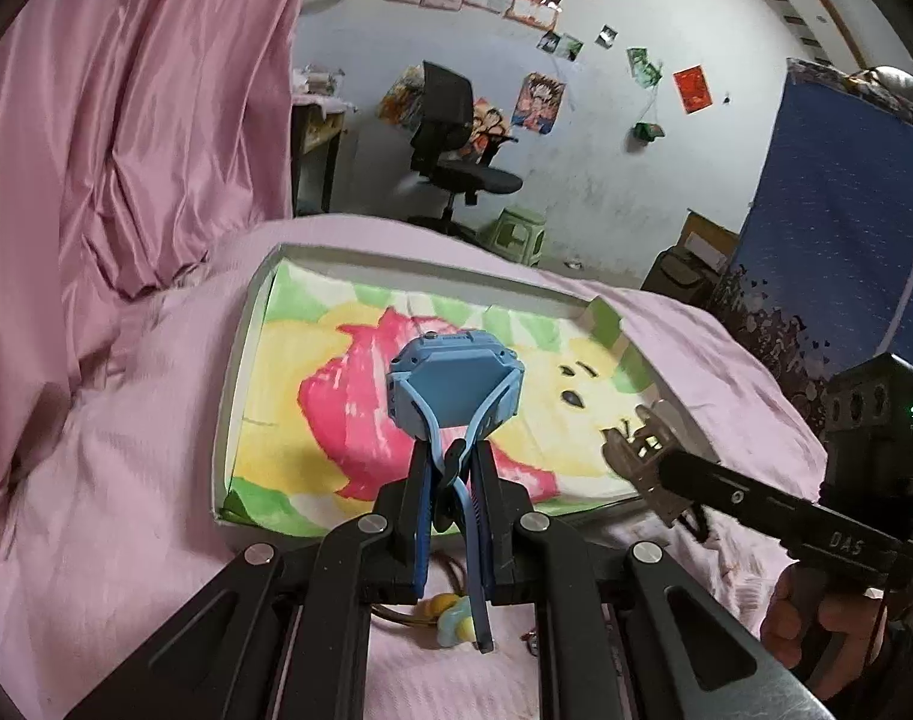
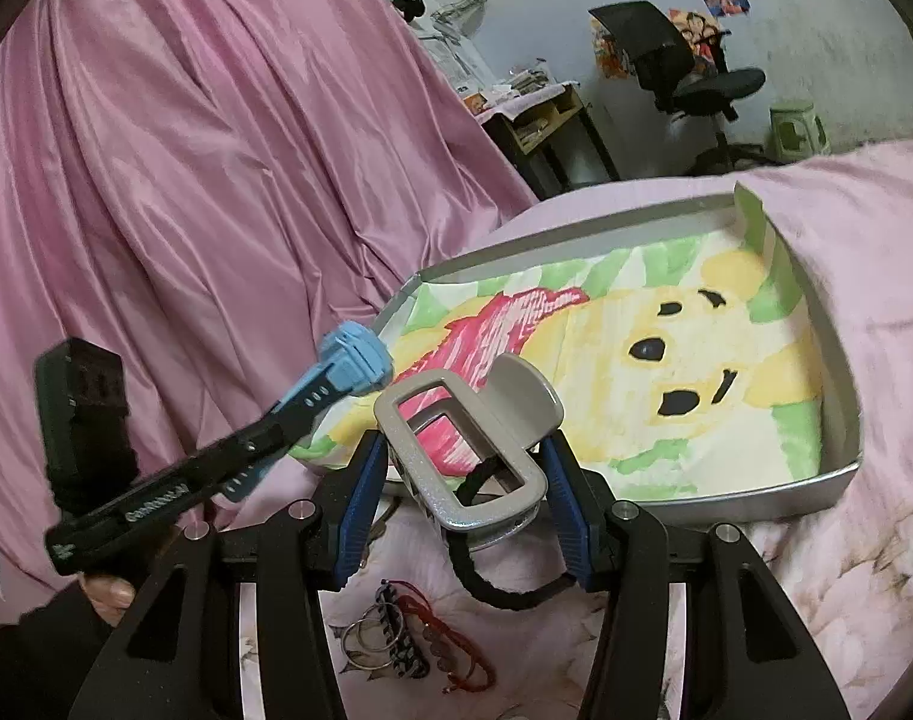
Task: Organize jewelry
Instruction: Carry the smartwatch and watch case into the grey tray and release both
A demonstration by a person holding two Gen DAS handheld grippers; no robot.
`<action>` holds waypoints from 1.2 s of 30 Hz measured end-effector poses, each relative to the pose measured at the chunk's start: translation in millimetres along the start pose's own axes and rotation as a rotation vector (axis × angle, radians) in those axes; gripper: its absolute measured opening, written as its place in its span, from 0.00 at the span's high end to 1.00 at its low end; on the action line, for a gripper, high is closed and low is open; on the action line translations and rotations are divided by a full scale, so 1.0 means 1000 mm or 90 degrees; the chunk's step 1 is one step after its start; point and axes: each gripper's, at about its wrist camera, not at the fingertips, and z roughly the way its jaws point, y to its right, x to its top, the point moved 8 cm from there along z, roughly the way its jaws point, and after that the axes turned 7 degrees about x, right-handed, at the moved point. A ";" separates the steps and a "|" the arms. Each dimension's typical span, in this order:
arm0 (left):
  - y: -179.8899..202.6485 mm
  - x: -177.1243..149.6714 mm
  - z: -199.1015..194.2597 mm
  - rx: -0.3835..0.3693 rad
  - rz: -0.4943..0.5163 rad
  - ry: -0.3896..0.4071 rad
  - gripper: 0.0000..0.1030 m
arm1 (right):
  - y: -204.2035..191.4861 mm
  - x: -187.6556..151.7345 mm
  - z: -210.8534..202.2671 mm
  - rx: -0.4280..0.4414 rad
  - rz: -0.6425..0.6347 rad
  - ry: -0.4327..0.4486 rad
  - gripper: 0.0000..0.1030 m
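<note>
My left gripper [image 1: 453, 462] is shut on the strap of a blue watch [image 1: 456, 381] and holds it above the near edge of a shallow tray [image 1: 228, 384] lined with a cartoon bear picture. The watch also shows in the right wrist view [image 2: 354, 357], with the left gripper [image 2: 276, 423] at the tray's left corner. My right gripper [image 2: 465, 468] is shut on a grey hair claw clip [image 2: 474, 438], with a black hair tie [image 2: 504, 588] hanging from it, at the tray's [image 2: 840, 396] near edge. In the left wrist view the right gripper [image 1: 642, 468] holds the clip [image 1: 633, 447] over the tray's right side.
The tray lies on a pink blanket [image 1: 126, 480]. Below the right gripper lie metal rings [image 2: 363, 639], a dark hair clip [image 2: 399, 636] and a red string bracelet [image 2: 456, 642]. A pastel bead piece [image 1: 450, 615] lies under the left gripper. A pink curtain [image 2: 186, 150] hangs left.
</note>
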 end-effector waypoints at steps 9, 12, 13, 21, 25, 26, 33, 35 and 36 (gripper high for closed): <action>-0.011 -0.010 0.025 0.022 -0.039 -0.066 0.87 | 0.017 0.003 0.018 -0.043 0.045 0.000 0.54; -0.011 -0.013 0.027 0.027 -0.032 -0.072 0.84 | 0.018 0.002 0.020 -0.062 0.043 -0.002 0.54; -0.011 -0.014 0.027 0.025 -0.029 -0.070 0.82 | 0.018 0.001 0.020 -0.065 0.038 -0.004 0.54; -0.009 -0.017 0.016 0.020 -0.013 -0.051 0.80 | 0.012 -0.010 0.004 -0.077 0.008 0.011 0.45; -0.012 -0.019 0.011 0.016 -0.023 -0.040 0.80 | 0.004 -0.014 -0.007 -0.076 -0.020 0.024 0.42; -0.012 -0.019 0.009 0.017 -0.023 -0.037 0.80 | 0.002 -0.015 -0.009 -0.080 -0.027 0.024 0.42; -0.011 -0.026 -0.011 0.014 -0.023 -0.002 0.43 | -0.011 -0.020 -0.028 -0.103 -0.079 0.041 0.39; -0.012 -0.027 -0.024 0.019 -0.026 0.032 0.38 | -0.017 -0.020 -0.037 -0.111 -0.098 0.058 0.33; -0.012 -0.028 -0.028 0.020 -0.027 0.041 0.37 | -0.019 -0.019 -0.043 -0.117 -0.108 0.070 0.29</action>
